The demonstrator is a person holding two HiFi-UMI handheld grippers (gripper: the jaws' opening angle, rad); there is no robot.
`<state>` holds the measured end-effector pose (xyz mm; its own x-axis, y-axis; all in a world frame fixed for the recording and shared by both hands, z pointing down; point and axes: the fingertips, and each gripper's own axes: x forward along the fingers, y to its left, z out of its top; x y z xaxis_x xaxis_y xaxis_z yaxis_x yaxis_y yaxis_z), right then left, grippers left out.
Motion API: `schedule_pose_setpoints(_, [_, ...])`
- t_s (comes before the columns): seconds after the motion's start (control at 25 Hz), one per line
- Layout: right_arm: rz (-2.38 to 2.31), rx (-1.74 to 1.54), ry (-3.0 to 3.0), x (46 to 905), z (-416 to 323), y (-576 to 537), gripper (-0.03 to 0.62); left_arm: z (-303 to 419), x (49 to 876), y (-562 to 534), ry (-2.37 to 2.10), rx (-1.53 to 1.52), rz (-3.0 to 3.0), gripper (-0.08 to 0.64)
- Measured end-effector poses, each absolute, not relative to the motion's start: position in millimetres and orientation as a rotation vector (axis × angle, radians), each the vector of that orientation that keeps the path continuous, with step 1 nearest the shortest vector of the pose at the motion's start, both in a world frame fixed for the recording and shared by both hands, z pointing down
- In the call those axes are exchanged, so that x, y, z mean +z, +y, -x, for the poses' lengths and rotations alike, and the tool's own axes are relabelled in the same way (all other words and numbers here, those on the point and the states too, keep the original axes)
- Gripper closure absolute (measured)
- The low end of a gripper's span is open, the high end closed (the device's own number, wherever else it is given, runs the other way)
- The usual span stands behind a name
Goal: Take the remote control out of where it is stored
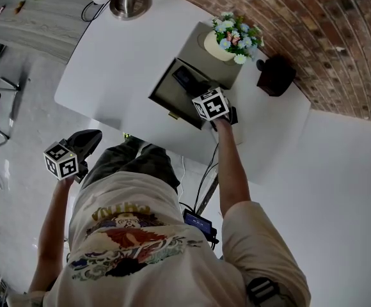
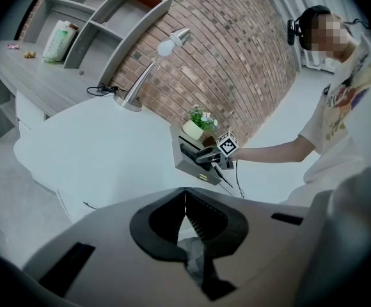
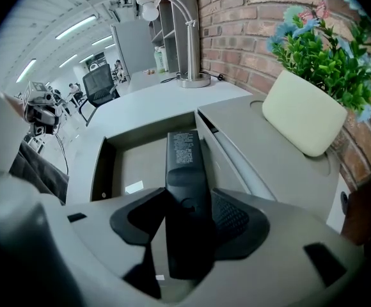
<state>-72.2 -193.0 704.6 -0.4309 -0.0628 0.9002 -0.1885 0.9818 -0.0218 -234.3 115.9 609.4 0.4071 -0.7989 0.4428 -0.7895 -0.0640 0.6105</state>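
Left gripper (image 1: 89,139) at lower left of the head view, off the table (image 1: 121,62), away from the work. Jaws together, tips meeting, nothing between them. Idle.

Lamp (image 1: 129,2) at top centre, well apart from the action.

Drawer (image 3: 112,171) of the grey box pulled open, centre frame. Remote (image 3: 182,149) partly inside it, far end over the drawer floor, near end toward the camera and caught in the right gripper (image 3: 184,200). Jaws fairly wide, both pads against the remote's long sides. Not yet clear of the drawer.

Flower pot (image 3: 304,117) on top of the box, upper right, just beside the drawer.

Risks, as a guess:
- Grip sits at one end of a long remote, so could swing or slide out of the pads on the lift.
- Smooth black plastic, likely slippery if the squeeze is light.
- Far end could snag on a drawer wall if pulled out crooked.
- Wide swing to the right could bump the pot.

Writing: white label with small print and a square code on the remote's far end, too small to read. Black-and-white square markers on both gripper cubes, no words. Graphic with lettering on the shirt (image 1: 131,226), not readable from above.
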Motion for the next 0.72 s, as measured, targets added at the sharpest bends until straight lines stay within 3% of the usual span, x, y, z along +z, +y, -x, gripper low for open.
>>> schedule_pose_setpoints(0.72, [-0.246, 0.142, -2.036, 669, 55, -158, 0.365, 217, 599, 81, -1.300, -0.021, -1.939, 0.554])
